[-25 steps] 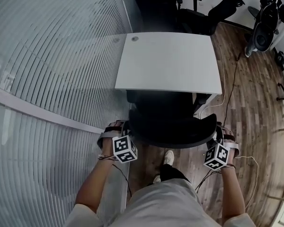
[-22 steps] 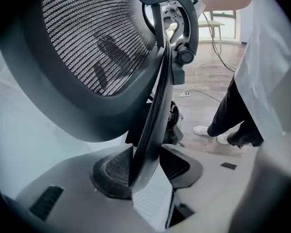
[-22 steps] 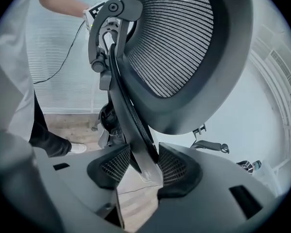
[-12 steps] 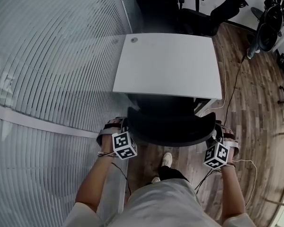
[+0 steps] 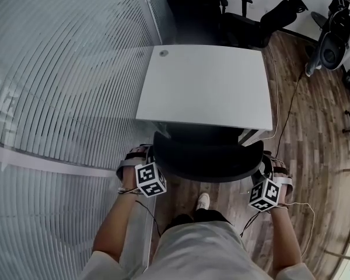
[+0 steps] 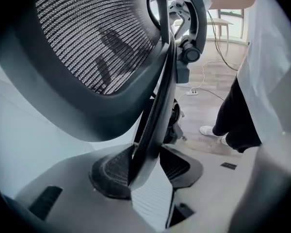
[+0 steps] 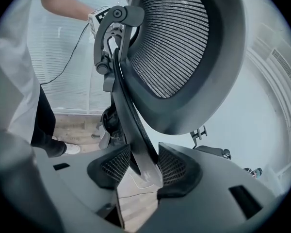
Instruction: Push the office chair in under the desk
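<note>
Jaws of left gripper [image 6: 146, 168], right gripper [image 7: 144, 168] clamp one chair [image 5: 210, 159] at one desk [image 5: 207, 86].

The office chair [image 5: 207, 156] has a black woven mesh back in a smooth, matt black plastic frame. The surface [image 5: 210, 86] is smooth matt white. The floor [image 5: 315, 139] is brown wood plank. The left claw [image 6: 145, 166] and right claw [image 7: 144, 168] are matt grey plastic with dark, finely dimpled pads [image 7: 177, 169].

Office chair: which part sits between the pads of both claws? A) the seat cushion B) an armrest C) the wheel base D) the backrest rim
D: each gripper view shows the backrest rim running between the pads of the left claw and the right claw, which are closed on it.
</note>
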Motion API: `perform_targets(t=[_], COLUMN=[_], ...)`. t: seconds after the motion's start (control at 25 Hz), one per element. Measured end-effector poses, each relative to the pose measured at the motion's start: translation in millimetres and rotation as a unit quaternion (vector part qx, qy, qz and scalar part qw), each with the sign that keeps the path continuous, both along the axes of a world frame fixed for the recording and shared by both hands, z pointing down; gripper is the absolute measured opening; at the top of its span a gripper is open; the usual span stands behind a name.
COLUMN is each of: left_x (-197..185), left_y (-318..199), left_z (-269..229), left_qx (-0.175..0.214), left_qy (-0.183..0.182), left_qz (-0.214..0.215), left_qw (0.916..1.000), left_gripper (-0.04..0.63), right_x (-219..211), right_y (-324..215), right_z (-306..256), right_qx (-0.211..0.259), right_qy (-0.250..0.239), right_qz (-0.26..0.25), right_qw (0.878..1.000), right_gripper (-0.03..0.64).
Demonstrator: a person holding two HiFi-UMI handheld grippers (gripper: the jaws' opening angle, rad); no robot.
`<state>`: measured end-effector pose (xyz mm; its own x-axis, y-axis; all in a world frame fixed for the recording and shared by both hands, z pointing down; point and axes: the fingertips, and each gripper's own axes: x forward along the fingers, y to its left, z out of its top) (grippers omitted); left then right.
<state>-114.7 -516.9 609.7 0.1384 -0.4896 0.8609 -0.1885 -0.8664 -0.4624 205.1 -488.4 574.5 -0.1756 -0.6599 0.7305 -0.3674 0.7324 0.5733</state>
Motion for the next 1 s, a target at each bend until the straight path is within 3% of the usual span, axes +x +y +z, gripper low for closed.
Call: perform_targets(t=[1.0], left_x=[4], left_y=[-81], left_z=[9], left_qx=[0.013], left_qy=[-0.001], left_qz=[0.016], left_qw=[0.9998], left_gripper=[0.187], right_x=[3], right_y=[-76], right_z=[8], right_qx=[0.002], right_qy=[0.006], right_qz=[0.017], right_qw=[1.000], right_gripper=[0.187])
